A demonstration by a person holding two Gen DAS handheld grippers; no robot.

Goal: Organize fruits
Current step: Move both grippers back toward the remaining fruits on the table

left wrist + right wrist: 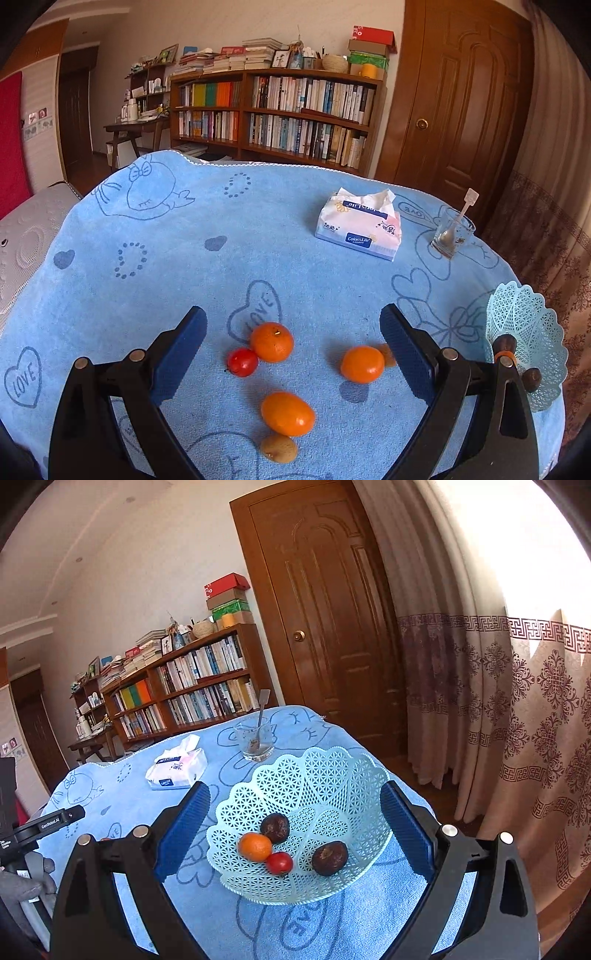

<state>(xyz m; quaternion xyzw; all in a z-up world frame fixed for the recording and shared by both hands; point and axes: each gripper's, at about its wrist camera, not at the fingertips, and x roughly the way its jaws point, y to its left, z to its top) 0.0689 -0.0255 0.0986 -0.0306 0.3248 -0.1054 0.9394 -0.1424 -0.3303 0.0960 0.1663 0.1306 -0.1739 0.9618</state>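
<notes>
My left gripper (293,354) is open and empty above loose fruit on the blue towel: three oranges (272,341) (362,364) (287,413), a small red fruit (242,362), a tan fruit (279,448) and a small brownish piece (388,355) beside the right finger. My right gripper (295,830) is open and empty over the pale blue lattice basket (325,775), which also shows in the left wrist view (524,332). In the basket lie an orange (255,846), a red fruit (279,863) and two dark brown fruits (275,828) (329,858).
A tissue pack (359,229) (177,768) and a glass with a spoon (451,236) (256,740) stand at the far side of the table. The table edge runs close behind the basket; a curtain (517,720) and a door (325,627) are beyond.
</notes>
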